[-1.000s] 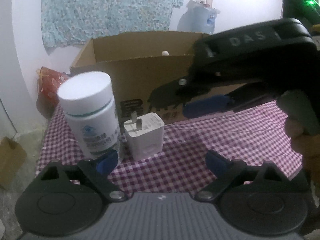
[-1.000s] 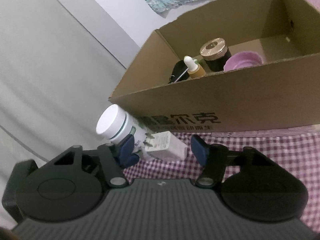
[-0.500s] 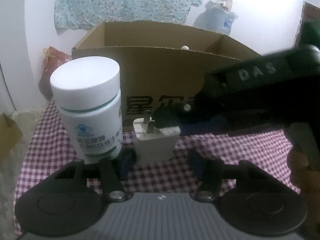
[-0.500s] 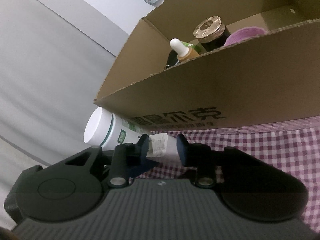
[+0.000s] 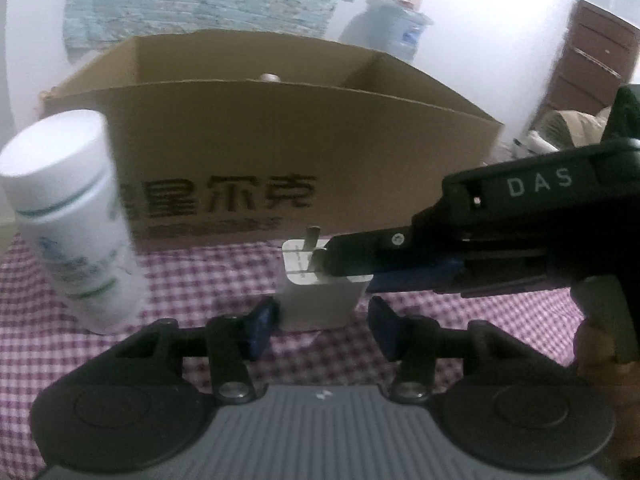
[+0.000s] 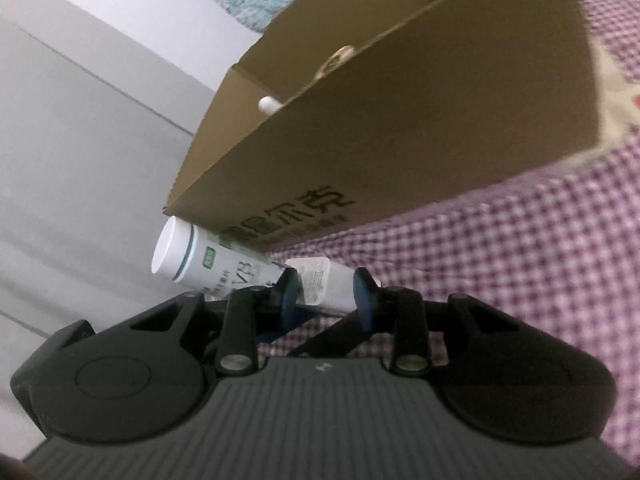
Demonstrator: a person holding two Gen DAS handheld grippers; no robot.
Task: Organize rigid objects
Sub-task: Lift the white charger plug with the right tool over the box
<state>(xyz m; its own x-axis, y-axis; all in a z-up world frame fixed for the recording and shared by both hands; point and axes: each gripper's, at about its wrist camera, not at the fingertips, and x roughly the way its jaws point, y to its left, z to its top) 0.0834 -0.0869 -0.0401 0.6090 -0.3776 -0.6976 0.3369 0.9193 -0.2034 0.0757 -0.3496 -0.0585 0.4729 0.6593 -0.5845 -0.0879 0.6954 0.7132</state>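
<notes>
White plug-in charger block (image 5: 320, 300) stands on checked cloth (image 5: 208, 280) before the open cardboard box (image 5: 280, 152), right gripper (image 6: 326, 294) clenching it; left gripper (image 5: 320, 326), closing, straddles its base untouching.

A white charger plug (image 5: 320, 300) sits between the blue pads (image 5: 260, 328) of the black left gripper (image 5: 320, 330). Left of that claw stands a white pill bottle (image 5: 76, 220) with green bands and bluish label print. Beyond the claw is a plain brown cardboard box (image 5: 280, 152) with dark printed characters. Under everything lies a purple-and-white checked tablecloth (image 5: 200, 280). From the right comes the black right gripper (image 5: 352, 264), blue-padded, lettered in pale grey.
</notes>
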